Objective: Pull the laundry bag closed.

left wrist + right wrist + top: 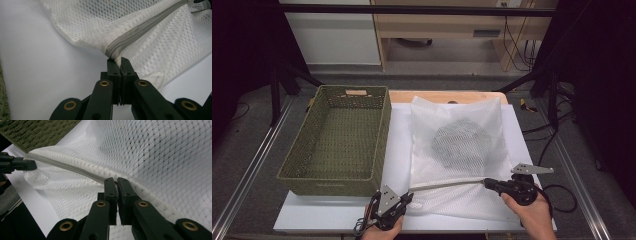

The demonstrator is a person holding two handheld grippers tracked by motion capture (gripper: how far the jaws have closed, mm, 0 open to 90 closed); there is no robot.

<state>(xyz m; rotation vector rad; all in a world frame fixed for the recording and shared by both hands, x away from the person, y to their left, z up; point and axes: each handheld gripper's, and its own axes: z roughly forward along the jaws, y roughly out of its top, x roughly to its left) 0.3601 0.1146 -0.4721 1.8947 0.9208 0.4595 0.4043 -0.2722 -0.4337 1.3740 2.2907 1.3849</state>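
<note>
A white mesh bag (457, 125) lies on the white table sheet with a dark grey bundle (460, 142) inside. Its grey zipper (447, 184) runs taut along the near edge between both grippers. My left gripper (409, 196) is shut on the bag's left corner where the zipper (147, 27) ends, with the pads (113, 65) pinching the fabric. My right gripper (486, 183) is shut on the zipper line (70, 167) at its right end. I cannot see a slider between the pads (110, 185). The left gripper (22, 164) shows farther off in the right gripper view.
An empty green woven basket (353, 88) stands left of the bag, with its corner (37, 132) close behind the zipper. The table's near edge is just below both hands. Black frame posts and cables stand beyond the right side.
</note>
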